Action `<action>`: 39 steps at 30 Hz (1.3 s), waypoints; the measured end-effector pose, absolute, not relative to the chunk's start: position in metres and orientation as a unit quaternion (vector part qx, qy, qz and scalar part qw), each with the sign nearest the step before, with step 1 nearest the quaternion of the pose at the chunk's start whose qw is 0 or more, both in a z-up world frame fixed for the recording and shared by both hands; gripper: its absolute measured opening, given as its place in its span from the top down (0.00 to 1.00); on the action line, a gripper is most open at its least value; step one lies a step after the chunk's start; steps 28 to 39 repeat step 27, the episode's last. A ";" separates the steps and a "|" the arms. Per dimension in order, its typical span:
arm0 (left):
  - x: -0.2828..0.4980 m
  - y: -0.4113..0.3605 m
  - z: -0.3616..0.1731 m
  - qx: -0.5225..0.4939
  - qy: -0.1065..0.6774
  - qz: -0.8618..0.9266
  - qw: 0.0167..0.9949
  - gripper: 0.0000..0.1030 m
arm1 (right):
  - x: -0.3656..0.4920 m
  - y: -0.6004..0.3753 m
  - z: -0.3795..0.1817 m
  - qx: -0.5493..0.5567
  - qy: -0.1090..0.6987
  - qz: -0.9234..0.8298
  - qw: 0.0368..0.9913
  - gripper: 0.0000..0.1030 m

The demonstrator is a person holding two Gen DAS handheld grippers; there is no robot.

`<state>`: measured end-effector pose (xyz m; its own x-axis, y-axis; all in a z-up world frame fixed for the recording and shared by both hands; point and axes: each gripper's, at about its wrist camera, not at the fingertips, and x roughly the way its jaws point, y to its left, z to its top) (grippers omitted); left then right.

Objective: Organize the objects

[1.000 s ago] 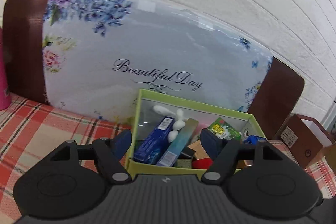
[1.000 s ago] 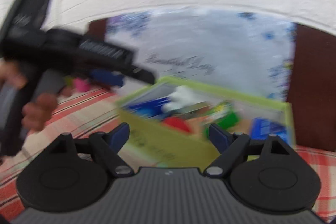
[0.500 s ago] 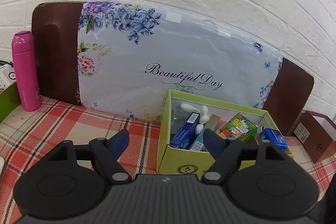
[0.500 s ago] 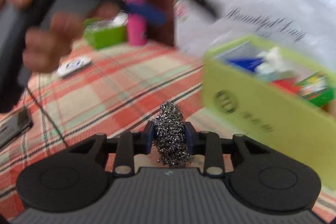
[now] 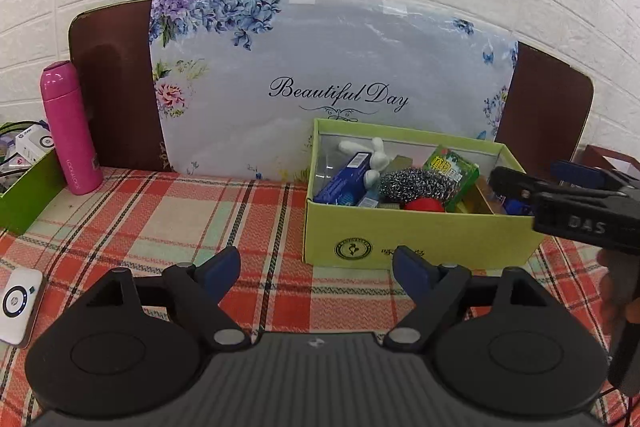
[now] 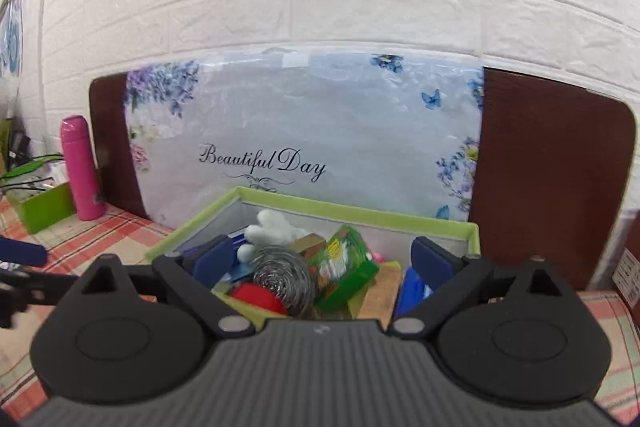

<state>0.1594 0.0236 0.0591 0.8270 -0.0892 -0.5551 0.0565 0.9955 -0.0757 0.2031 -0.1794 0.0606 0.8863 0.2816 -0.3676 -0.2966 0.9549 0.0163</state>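
A green cardboard box point(image 5: 420, 235) stands on the plaid tablecloth, full of small items. A steel wool scourer point(image 5: 416, 181) lies on top inside it, between a blue carton point(image 5: 344, 181) and a green packet point(image 5: 452, 167). My left gripper point(image 5: 316, 267) is open and empty, in front of the box. My right gripper point(image 6: 322, 259) is open and empty just above the box point(image 6: 360, 213), with the scourer point(image 6: 282, 277) lying between its fingers. The right gripper also shows in the left wrist view point(image 5: 556, 183) at the box's right end.
A pink bottle point(image 5: 70, 127) stands at the back left beside another green box point(image 5: 28, 187). A white device point(image 5: 18, 301) lies at the left edge. A floral "Beautiful Day" board point(image 5: 320, 75) leans on the wall behind. A brown box point(image 5: 608, 157) is at the far right.
The right gripper carried the scourer over the green box, opened and let it go inside. The left gripper drew back from the box and stayed open.
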 end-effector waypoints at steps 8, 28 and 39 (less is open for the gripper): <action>0.125 -0.011 0.053 -0.004 0.315 -0.040 0.948 0.16 | 0.109 -0.205 0.079 -0.023 0.268 0.144 0.952 0.00; 0.092 -0.029 0.040 0.025 0.322 -0.007 0.946 0.16 | 0.072 -0.200 0.036 -0.006 0.300 0.056 0.952 0.00; 0.092 -0.029 0.040 0.025 0.322 -0.007 0.946 0.16 | 0.072 -0.200 0.036 -0.006 0.300 0.056 0.952 0.00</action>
